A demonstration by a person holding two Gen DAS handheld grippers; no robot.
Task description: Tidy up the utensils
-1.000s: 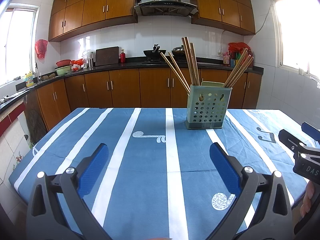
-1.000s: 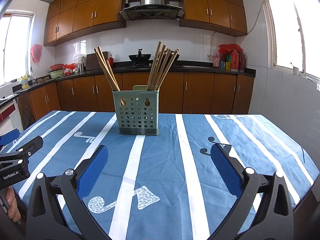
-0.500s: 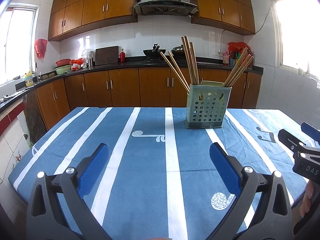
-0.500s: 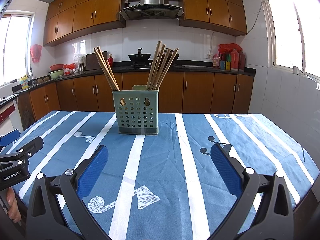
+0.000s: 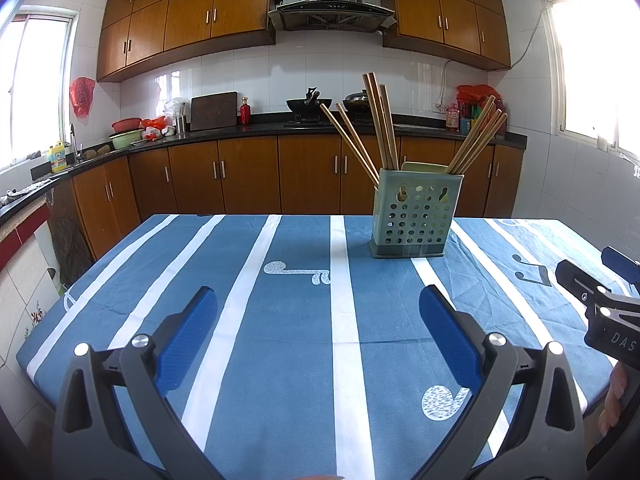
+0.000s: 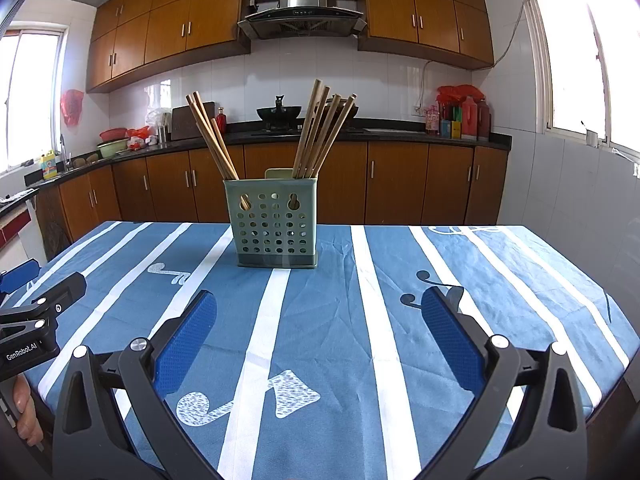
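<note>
A pale green perforated utensil holder (image 5: 413, 216) (image 6: 276, 224) stands upright on the blue striped tablecloth (image 5: 296, 320) (image 6: 344, 312), toward the far side. Several wooden chopsticks (image 5: 380, 120) (image 6: 320, 132) lean out of it in separate bunches. My left gripper (image 5: 318, 304) hovers open near the front edge, well short of the holder, with nothing between its blue pads (image 5: 188, 332). My right gripper (image 6: 320, 304) is open too and holds nothing. Each gripper shows at the edge of the other's view: the right gripper (image 5: 600, 304) and the left gripper (image 6: 36, 312).
Wooden kitchen cabinets (image 5: 248, 176) and a dark counter with pots, bowls and bottles run behind the table. Tiled walls and windows stand at both sides. A hand (image 6: 24, 412) holds the left gripper's handle at the table's near edge.
</note>
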